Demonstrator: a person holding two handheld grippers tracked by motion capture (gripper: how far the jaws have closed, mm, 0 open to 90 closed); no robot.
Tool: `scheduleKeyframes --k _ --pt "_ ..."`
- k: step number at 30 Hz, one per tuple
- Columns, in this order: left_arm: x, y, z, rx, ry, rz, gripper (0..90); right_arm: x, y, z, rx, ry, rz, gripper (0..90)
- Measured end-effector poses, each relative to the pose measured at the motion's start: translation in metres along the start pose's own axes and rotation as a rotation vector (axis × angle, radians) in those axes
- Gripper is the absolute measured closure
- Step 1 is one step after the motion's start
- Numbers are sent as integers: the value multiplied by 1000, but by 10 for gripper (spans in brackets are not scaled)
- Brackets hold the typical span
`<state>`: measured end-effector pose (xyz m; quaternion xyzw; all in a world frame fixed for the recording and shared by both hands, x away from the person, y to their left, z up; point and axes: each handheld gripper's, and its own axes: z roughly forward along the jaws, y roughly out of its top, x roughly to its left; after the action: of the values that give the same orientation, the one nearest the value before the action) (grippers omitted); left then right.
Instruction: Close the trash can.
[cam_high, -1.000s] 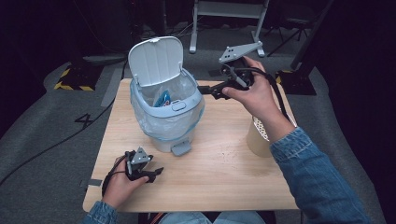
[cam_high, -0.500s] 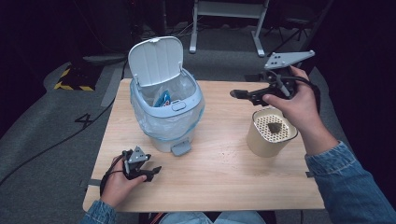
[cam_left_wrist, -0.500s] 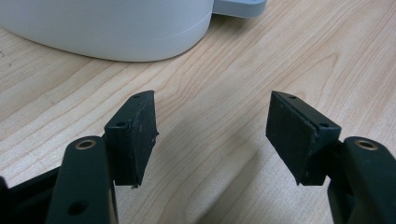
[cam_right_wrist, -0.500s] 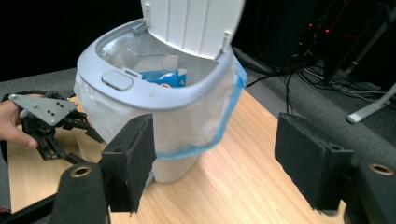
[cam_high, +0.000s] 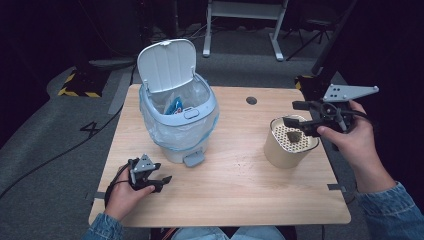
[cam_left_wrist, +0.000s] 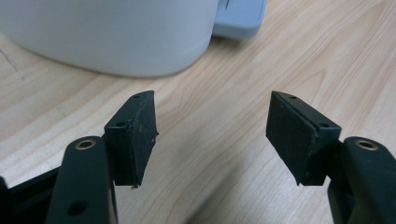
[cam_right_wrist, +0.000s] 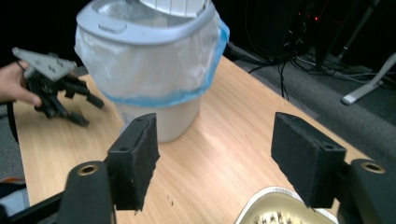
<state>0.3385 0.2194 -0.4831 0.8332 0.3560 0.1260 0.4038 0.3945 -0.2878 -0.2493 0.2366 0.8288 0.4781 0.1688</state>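
A pale blue pedal bin (cam_high: 177, 125) stands at the table's back left with its lid (cam_high: 166, 65) up. It has a clear bag liner, and a blue and white wrapper (cam_high: 175, 105) lies inside. My left gripper (cam_high: 162, 182) rests low on the table in front of the bin, open and empty, and the left gripper view (cam_left_wrist: 212, 126) shows the bin's base (cam_left_wrist: 112, 32) just ahead. My right gripper (cam_high: 291, 113) hovers open over a beige canister (cam_high: 287, 145) at the right. A small dark lump (cam_high: 294, 134) lies on its perforated top. Nothing sits between the right gripper's jaws (cam_right_wrist: 215, 154).
The bin's foot pedal (cam_high: 194, 160) sticks out toward the table's middle. A round cable hole (cam_high: 251, 100) is in the wooden table top (cam_high: 240, 190) behind the canister. In the right gripper view the bin (cam_right_wrist: 154, 70) and the left gripper (cam_right_wrist: 86, 109) lie ahead.
My right gripper has swung from beside the bin's rim rightward and now hangs over the beige canister. The left gripper has stayed put.
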Motion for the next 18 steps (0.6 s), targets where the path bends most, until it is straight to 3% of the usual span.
scheduleKeyframes --k 5,6,10,14,18 --pt "3 5 -10 -36 -23 -16 365 -1 -25 -5 4 10 22 446" --pt "4 7 -15 -59 -32 -22 365 -1 -39 -5 24 12 17 456" --pt "6 13 -29 -91 -39 -27 369 0 -66 2 81 11 3 444" --pt "8 18 -40 -117 -19 -20 369 3 -93 14 125 22 12 437" --pt "8 23 -49 -139 -7 -21 368 5 -119 26 148 16 52 400"
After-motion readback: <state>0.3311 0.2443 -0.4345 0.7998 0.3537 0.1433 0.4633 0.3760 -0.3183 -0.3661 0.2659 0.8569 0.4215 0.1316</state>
